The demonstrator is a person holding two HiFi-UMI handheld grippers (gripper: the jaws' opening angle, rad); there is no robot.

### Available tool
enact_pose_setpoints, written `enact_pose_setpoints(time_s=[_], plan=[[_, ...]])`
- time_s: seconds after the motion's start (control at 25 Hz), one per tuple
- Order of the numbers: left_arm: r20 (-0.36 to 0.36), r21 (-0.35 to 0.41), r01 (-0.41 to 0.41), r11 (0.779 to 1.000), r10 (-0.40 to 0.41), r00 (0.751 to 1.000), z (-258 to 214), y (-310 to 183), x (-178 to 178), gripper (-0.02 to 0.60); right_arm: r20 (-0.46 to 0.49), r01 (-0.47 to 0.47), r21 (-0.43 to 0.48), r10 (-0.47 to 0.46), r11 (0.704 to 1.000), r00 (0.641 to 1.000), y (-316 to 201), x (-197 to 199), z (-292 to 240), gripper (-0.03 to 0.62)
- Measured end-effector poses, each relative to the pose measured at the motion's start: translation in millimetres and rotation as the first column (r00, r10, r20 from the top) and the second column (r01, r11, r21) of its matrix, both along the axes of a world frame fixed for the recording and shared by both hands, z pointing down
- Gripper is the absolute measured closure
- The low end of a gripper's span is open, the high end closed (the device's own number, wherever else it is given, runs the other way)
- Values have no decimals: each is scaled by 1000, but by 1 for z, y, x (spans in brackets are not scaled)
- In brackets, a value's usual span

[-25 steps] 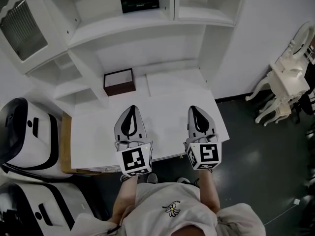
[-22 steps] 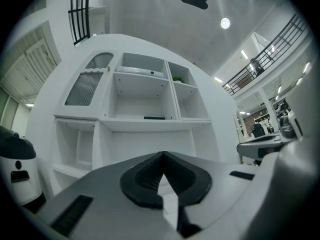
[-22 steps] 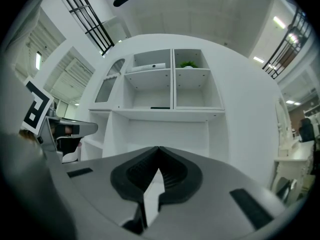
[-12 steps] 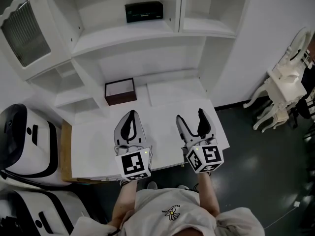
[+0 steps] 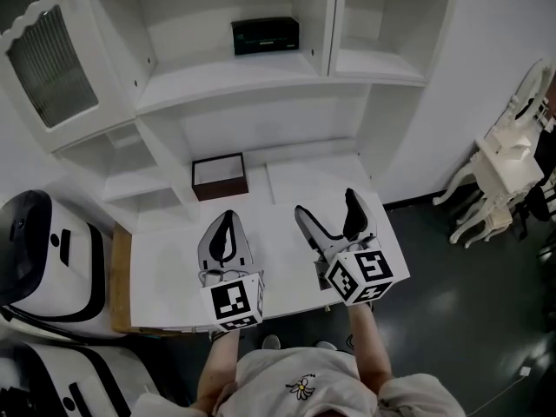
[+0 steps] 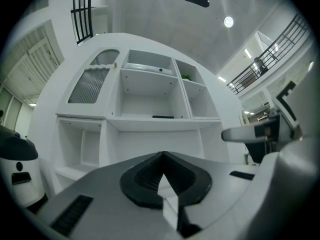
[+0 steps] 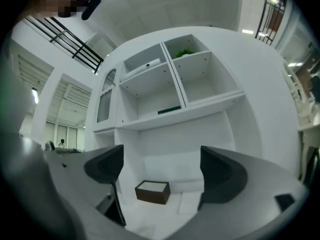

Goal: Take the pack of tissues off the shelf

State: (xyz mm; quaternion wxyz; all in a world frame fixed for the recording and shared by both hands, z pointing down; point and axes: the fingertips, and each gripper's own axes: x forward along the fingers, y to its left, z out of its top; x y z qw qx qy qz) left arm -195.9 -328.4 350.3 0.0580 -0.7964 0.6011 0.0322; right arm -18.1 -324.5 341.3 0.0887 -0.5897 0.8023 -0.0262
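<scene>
The pack of tissues (image 5: 265,36) is a dark, flat packet lying on the upper shelf of the white shelf unit (image 5: 226,81). It shows as a thin dark strip in the left gripper view (image 6: 163,117) and the right gripper view (image 7: 169,110). My left gripper (image 5: 228,217) hovers over the white desk, shut with nothing in it (image 6: 162,156). My right gripper (image 5: 327,207) is beside it, well short of the shelf. Its jaws have just been opening and now stand wide with nothing between them (image 7: 160,169).
A brown box with a white top (image 5: 219,175) (image 7: 152,192) sits on the desk (image 5: 287,250) under the shelf. White and black machines (image 5: 35,250) stand at the left, a white chair (image 5: 508,150) at the right. A grilled cabinet door (image 5: 52,68) is at upper left.
The right gripper's jaws went from shut to wide open, and it rolled and moved forward towards the shelves. The left gripper moved forward a little, still shut.
</scene>
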Motion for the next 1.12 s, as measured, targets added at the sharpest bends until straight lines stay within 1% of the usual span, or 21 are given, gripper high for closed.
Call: enact_pose_setpoints(time_s=[0.08, 0.2, 0.28, 0.36, 0.44, 0.52, 0.68, 0.84, 1.12], plan=[[2, -4, 10, 1000, -10, 1000, -3, -6, -8, 581, -19, 39, 63, -38, 997, 999, -15, -14, -41, 134], [-2, 3, 14, 1000, -14, 1000, -13, -18, -18, 581, -59, 109, 157, -101, 982, 993, -46, -39, -106, 134], [-3, 12, 15, 1000, -15, 1000, -21, -24, -24, 581, -95, 149, 193, -133, 970, 987, -71, -56, -145, 134], [-4, 24, 19, 1000, -19, 1000, -28, -29, -29, 581, -134, 175, 197, -151, 965, 979, -100, -71, -177, 134], [-7, 32, 26, 999, -26, 1000, -32, -33, -35, 581, -172, 196, 166, -168, 966, 971, -134, -85, -199, 134], [-11, 32, 37, 999, -37, 999, -32, -37, -42, 581, -191, 214, 102, -192, 971, 963, -169, -96, -210, 135], [-11, 11, 61, 998, -61, 998, -22, -43, -55, 581, -197, 213, -38, -216, 976, 956, -228, -108, -209, 135], [-14, -14, 92, 996, -93, 996, -12, -48, -72, 581, -206, 208, -120, -229, 971, 951, -266, -119, -209, 135], [-22, -49, 137, 989, -138, 990, 3, -53, -96, 581, -188, 183, -209, -223, 961, 956, -310, -138, -205, 135]])
